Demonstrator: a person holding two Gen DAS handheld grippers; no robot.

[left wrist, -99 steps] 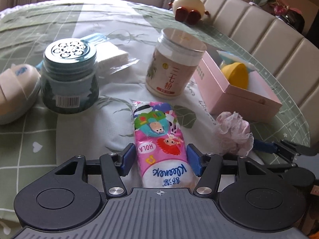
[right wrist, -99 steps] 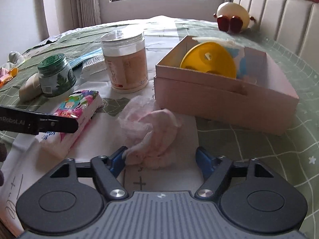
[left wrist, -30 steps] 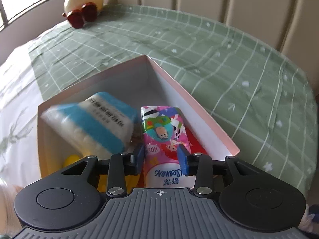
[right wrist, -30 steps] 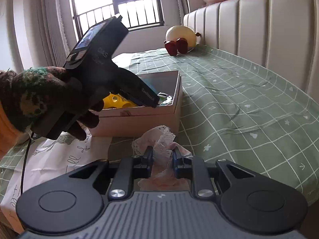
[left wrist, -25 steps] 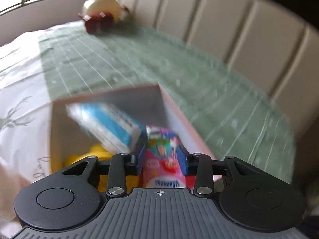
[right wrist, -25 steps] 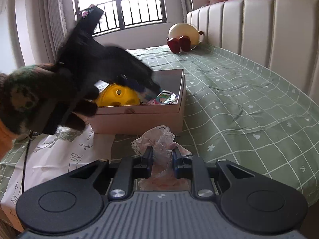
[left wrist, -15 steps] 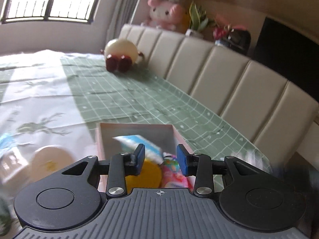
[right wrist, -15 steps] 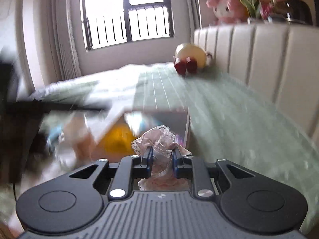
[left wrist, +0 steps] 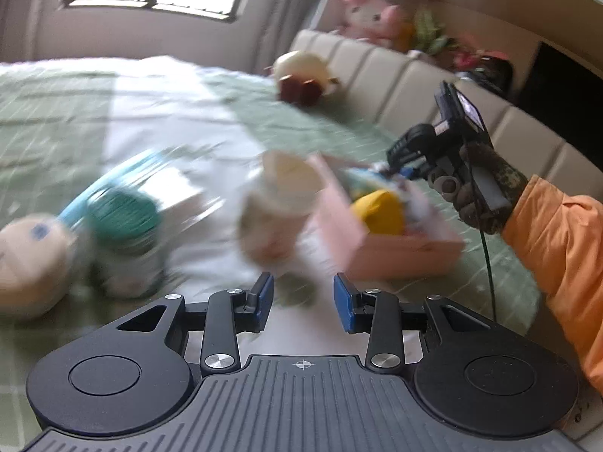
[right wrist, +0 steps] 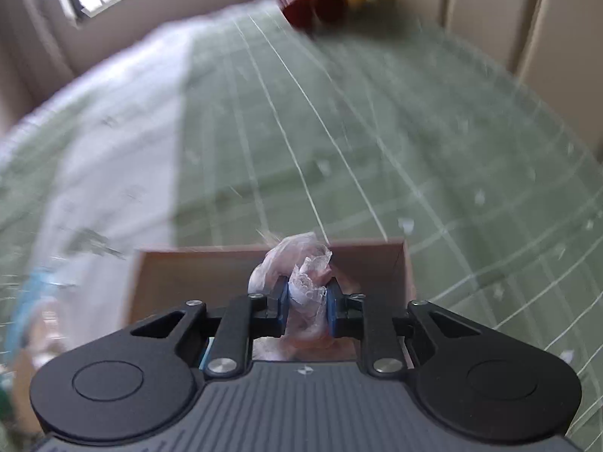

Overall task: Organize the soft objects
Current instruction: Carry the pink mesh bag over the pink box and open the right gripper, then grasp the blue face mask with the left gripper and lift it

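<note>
One pink box (left wrist: 399, 252) holds a yellow toy (left wrist: 377, 211); right gripper (right wrist: 307, 307) clamps lace cloth (right wrist: 301, 263), left gripper (left wrist: 303, 301) apart, empty.

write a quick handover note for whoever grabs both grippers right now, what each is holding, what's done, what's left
Left gripper: open, nothing between its blue pads, off to the near side of the pink cardboard box.
Right gripper: shut on the crumpled pink lace cloth, poised over the box's open top.
Done: yellow round piece sits in the box; other contents are blurred.
Left: release the cloth into the box. The blurred round beige plush at the left may belong in it too.
</note>
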